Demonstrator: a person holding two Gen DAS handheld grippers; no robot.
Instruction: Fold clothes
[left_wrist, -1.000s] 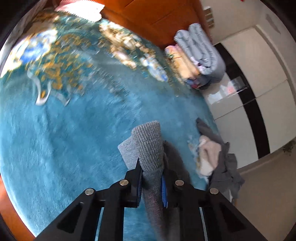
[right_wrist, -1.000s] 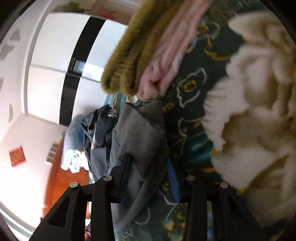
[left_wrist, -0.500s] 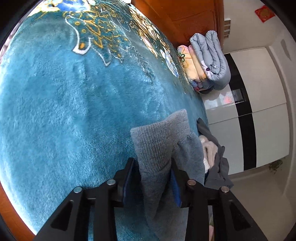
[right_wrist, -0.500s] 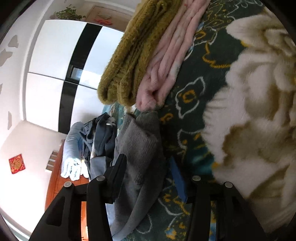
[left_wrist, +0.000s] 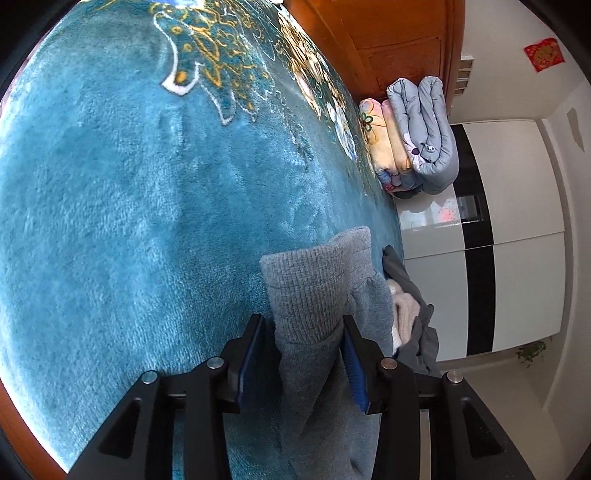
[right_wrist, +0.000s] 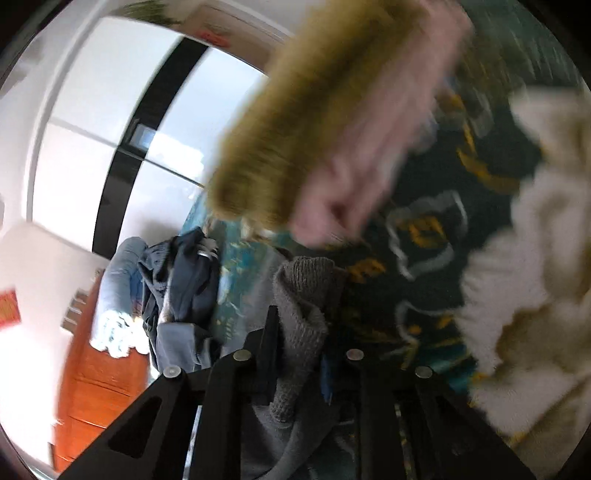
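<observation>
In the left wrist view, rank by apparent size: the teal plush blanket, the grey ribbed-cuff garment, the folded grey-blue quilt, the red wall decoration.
1. Teal plush blanket, fills most of the view.
2. Grey ribbed-cuff garment, though it sits nearest the camera, which inflates it.
3. Folded grey-blue quilt, farther away, so likely bigger than it looks.
4. Red wall decoration.

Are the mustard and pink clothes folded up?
Folded. The mustard garment and pink garment lie stacked, rounded fold edges showing, though the picture is blurred.
</observation>
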